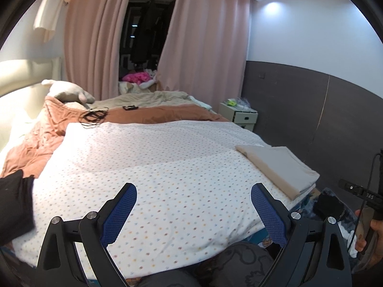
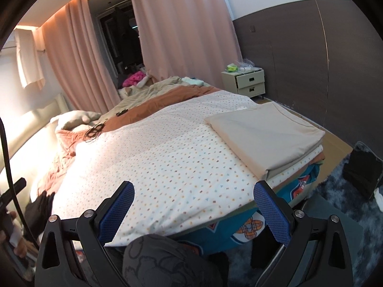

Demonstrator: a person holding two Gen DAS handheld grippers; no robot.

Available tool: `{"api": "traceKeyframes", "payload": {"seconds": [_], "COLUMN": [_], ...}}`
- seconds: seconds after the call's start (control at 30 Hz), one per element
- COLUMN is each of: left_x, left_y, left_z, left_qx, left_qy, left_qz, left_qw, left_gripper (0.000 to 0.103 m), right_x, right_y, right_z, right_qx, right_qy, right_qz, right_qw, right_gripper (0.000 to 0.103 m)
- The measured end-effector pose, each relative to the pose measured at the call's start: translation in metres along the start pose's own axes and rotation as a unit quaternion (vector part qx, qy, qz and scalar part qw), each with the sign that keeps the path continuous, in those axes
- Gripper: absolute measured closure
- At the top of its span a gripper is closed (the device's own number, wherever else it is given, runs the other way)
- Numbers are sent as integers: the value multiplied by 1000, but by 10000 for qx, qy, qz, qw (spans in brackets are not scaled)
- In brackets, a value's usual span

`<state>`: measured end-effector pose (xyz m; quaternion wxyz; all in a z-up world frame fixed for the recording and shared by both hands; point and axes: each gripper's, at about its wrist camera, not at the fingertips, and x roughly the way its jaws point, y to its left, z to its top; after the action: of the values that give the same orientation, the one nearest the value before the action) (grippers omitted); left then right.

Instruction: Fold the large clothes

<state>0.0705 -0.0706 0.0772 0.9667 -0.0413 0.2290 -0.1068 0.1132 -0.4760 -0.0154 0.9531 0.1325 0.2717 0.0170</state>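
Both tongs held above the near edge of the bed, nothing gripped. Left tongs [image 1: 194,191] spread wide, blue-padded fingers [image 1: 119,212] well apart, only the dotted white quilt [image 1: 155,162] seen between them. Right tongs [image 2: 194,191] also spread wide, empty, over the same quilt [image 2: 167,162] near the bed's foot corner.

Folded beige clothes [image 2: 265,136] sit as a neat flat stack on the quilt at the bed's right corner, close to the edge; same stack seen from the left wrist view [image 1: 277,167], right of the left tongs and apart from them. Neither tongs touches it.

A dark black garment [image 1: 14,205] lies at the left edge of the bed, partly on the quilt; in the right wrist view it shows as a dark heap [image 2: 40,210] at the quilt's left side. An orange-brown blanket [image 1: 43,134] is rumpled beyond the quilt toward the headboard, with a tangle of black cord [image 1: 93,117] on it. A beige pillow [image 1: 69,93] lies farther back. Pink curtains [image 1: 201,47] hang behind the bed, parted on a dark opening. A cream bedside cabinet [image 2: 246,81] stands by the dark wall panel. The person's knee in dark patterned trousers [image 2: 158,260] is right below the tongs. A hand [image 1: 368,234] holding the other device shows at the right edge of the left wrist view.
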Motion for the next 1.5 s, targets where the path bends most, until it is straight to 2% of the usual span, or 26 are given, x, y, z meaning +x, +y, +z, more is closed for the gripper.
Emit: {"api": "traceKeyframes", "payload": {"seconds": [0.3,0.57,0.93,1.5], "left_x": [-27,-40,-50,-55], "left_y": [-7,-14,-24,-23], "left_z": [-36,-65,-67,-63], "left_qx": [114,-134,-10,-8], "left_qy": [-17,39,-147,-192], "left_qz": [110,21,167,180], "left_qw": [9999,9999,9998,9997], "left_gripper": [6,6,6,6], "right_x": [-25,-41,-46,-47], "right_y": [7,8,9,10], "right_z": [-30,-60,-65,-67], "right_qx": [-126,-161,-202,-181], "right_qy": [-123,-143,-226,-258], "right_qz": [-70,-38,-89,-57], "right_qw": [9998,9998,9995,9995], "right_gripper": [3,3,3,3]}}
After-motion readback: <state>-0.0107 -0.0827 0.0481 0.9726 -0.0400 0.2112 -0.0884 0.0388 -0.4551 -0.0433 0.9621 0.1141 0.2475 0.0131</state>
